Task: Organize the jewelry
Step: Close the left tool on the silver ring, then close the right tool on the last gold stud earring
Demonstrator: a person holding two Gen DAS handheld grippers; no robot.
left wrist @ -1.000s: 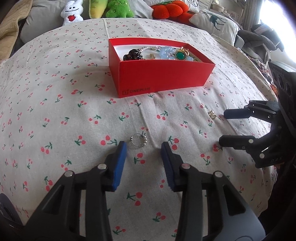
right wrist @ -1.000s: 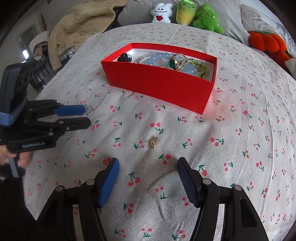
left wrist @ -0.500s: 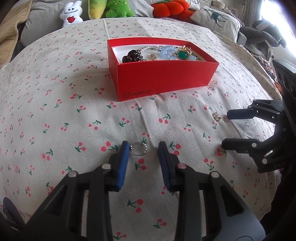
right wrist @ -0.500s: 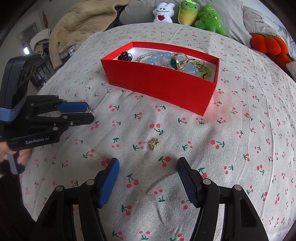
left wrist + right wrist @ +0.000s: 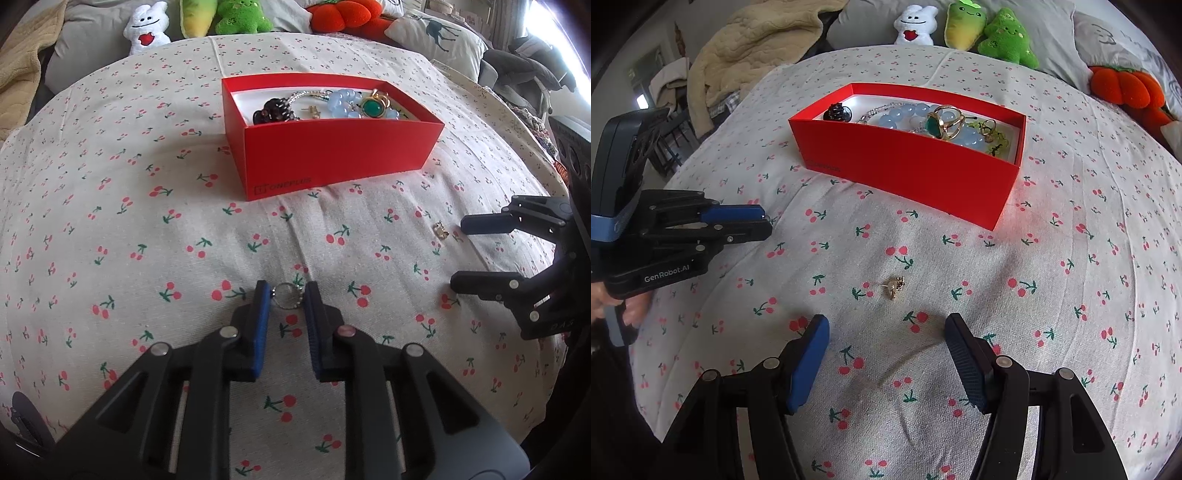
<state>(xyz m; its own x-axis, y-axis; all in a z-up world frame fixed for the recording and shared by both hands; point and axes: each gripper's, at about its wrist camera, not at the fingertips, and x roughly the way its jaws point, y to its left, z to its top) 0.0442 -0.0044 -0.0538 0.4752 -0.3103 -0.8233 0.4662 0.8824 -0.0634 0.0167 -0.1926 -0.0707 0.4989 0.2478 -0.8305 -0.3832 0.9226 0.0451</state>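
Observation:
A small silver ring (image 5: 287, 295) lies on the cherry-print cloth between the blue pads of my left gripper (image 5: 285, 295), whose jaws have closed against its sides. The left gripper also shows at the left of the right wrist view (image 5: 762, 221). A small gold earring (image 5: 894, 287) lies on the cloth ahead of my right gripper (image 5: 884, 332), which is wide open and empty; the earring also shows in the left wrist view (image 5: 439, 229). The red box (image 5: 332, 155) holds blue beads, a green-stone ring and other jewelry behind both.
Plush toys (image 5: 964, 26) and pillows line the far edge of the bed. A beige blanket (image 5: 757, 40) lies at the far left. The right gripper (image 5: 480, 254) sits at the right of the left wrist view.
My left gripper has moved forward around the silver ring and narrowed its jaws onto it. The right gripper has edged slightly toward the gold earring and stays open.

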